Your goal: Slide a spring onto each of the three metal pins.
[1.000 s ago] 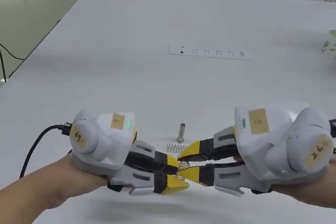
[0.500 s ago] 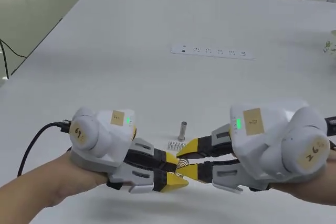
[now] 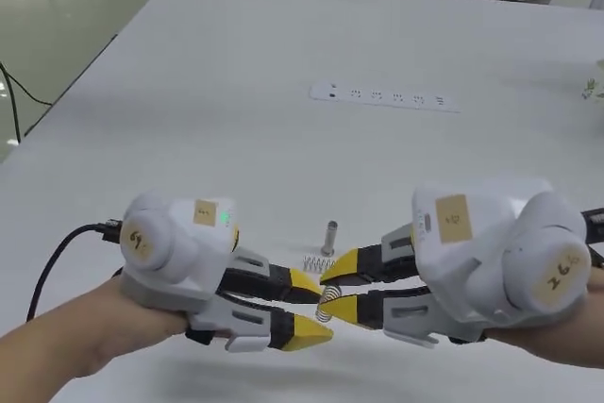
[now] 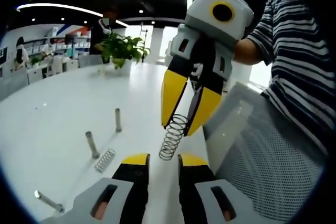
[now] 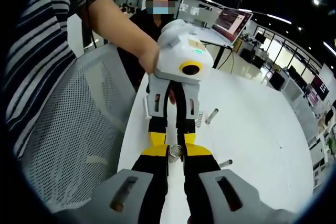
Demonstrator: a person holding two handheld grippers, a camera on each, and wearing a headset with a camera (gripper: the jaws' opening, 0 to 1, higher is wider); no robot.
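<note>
A small steel spring (image 3: pixel 326 306) hangs in the air between the two grippers, which face each other low in the head view. My right gripper (image 5: pixel 176 153) is shut on one end of the spring (image 5: pixel 175 152). My left gripper (image 4: pixel 160 160) is open, its yellow jaws spread on either side of the free end of the spring (image 4: pixel 172 136). In the left gripper view the right gripper (image 4: pixel 184 109) comes down from the top. Two metal pins (image 4: pixel 118 119) (image 4: pixel 92 144) stand upright on the white table. A third pin (image 4: pixel 47 201) leans at the lower left. A second spring (image 4: pixel 105 160) lies beside them.
A white power strip (image 3: pixel 384 97) lies farther back on the table (image 3: pixel 236 120). A grey mesh chair (image 5: pixel 79 129) and a person in a striped shirt (image 4: pixel 296 66) are at the near edge. A potted plant (image 4: pixel 121 51) stands at the table's far end.
My left gripper's jaws have opened away from the spring. The right gripper keeps its grip on it. The head camera has shifted slightly.
</note>
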